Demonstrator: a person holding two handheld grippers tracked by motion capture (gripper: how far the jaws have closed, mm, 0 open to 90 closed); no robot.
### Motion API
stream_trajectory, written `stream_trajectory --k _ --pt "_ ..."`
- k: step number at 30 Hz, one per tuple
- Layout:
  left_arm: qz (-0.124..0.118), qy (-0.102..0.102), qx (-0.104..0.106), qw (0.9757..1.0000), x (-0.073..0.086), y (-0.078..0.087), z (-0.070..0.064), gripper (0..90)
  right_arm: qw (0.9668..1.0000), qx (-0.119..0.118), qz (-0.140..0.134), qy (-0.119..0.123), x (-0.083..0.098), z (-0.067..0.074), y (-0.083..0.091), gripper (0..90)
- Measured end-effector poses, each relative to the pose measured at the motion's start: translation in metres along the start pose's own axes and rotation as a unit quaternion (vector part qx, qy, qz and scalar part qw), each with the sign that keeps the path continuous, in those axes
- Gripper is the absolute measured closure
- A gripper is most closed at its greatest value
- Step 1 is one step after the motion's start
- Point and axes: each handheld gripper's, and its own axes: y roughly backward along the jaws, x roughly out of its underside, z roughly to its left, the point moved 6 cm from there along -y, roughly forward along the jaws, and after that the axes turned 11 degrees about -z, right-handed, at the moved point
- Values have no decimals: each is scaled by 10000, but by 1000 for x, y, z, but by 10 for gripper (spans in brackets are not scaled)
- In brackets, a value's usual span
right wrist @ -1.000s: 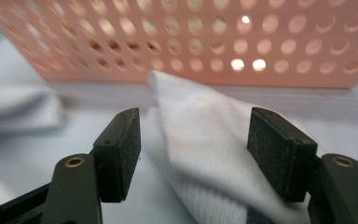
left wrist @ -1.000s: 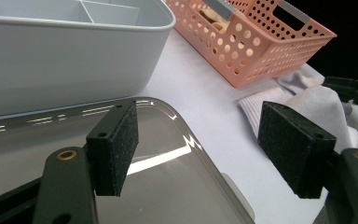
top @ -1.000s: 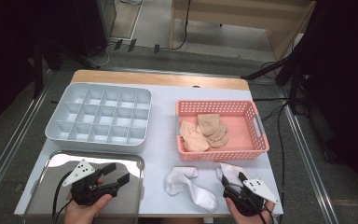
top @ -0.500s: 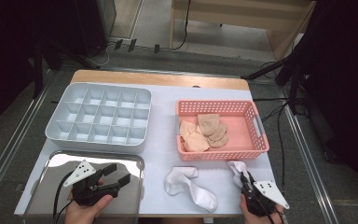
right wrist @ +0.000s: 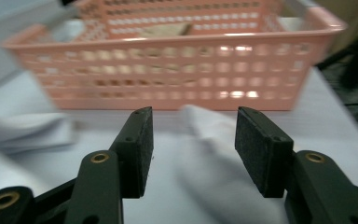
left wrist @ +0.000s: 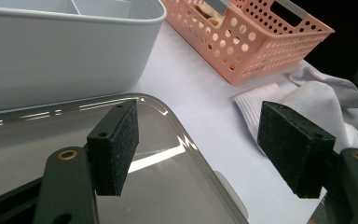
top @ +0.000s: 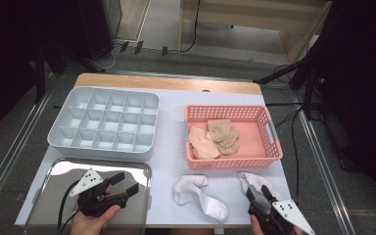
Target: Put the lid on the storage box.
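Sorting barely begun: two soft white cotton socks lying at the table's near edge, the grey moulded plastic divider tray (top: 105,125) at the far-left corner standing unfilled.

Right gripper (right wrist: 193,140), jaws just opening, is straddling the crumpled sock (right wrist: 214,158) without pressing.

The other sock (top: 198,196) is lying mid-edge.

Left gripper (top: 122,183) is hovering spread over the shiny metal tray (top: 44,196).

Perforated pink plastic basket (top: 269,142) is holding flat tan socks (top: 215,139).

right gripper (top: 262,195): body cut by high view's bottom edge, covering part of white sock (top: 254,180). pink basket (right wrist: 168,60): blurred in right gripper view.
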Motion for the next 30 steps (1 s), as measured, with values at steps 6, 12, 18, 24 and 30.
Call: stream_trajectory --k 6,12,18,24,30 --pt "13 -36 -83 10000 0 -4 -3 306 9931 -1109 119 -356 6 64 0 408" --pt "94 -88 -307 9994 1 -8 3 306 9877 -1475 456 -244 15 120 -31 330" --pt "131 -177 -258 9994 5 -3 1 289 9835 -1247 1234 446 39 144 -69 391" --pt "74 -127 -208 9997 7 0 1 290 9847 -1107 1141 713 49 140 -82 706" --pt "43 -90 -121 9999 7 1 -3 292 9817 -1421 1168 491 44 131 -72 876"
